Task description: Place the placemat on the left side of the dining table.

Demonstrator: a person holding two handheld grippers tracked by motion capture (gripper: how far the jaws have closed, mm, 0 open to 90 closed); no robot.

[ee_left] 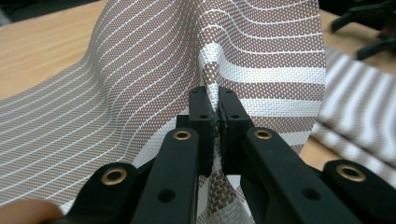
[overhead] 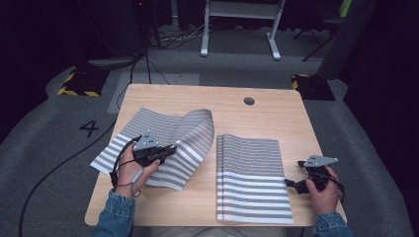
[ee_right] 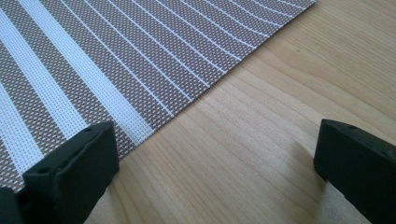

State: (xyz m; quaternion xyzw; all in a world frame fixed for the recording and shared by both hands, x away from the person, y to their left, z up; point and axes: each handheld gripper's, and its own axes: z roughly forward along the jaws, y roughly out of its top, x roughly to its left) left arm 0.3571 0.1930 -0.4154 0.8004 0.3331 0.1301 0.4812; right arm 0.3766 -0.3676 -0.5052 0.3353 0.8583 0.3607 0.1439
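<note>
Woven in brown and white stripes, a loose placemat [overhead: 163, 140] rises in a hump at about nine o'clock on the wooden table [overhead: 257, 111] as the person's left gripper [overhead: 165, 152] lifts it. In the left gripper view its black jaws are clenched on the placemat's [ee_left: 154, 74] raised edge, with frayed mesh showing between the pads and the weave bulging upward behind them. The right gripper [overhead: 292, 183] sits low at four o'clock, jaws wide apart and holding nothing, just off the right edge of a flat stack of matching placemats [overhead: 252, 177] near the table's centre; the right gripper view shows that stack's border [ee_right: 116, 70] beside bare wood.

The step in hand appears to be carrying the lifted placemat over to the stack. Doing it well would likely mean keeping the pinch firm, raising the sheet enough that its trailing end clears the tabletop, then lowering it square with the stack's edges. The stiff mesh may spring or curl rather than drape, so the free gripper could steady a far corner.

Little obstructs the path. A round cable hole [overhead: 249, 100] lies at twelve o'clock, well apart, and cables [overhead: 59, 165] trail across the grey floor.
</note>
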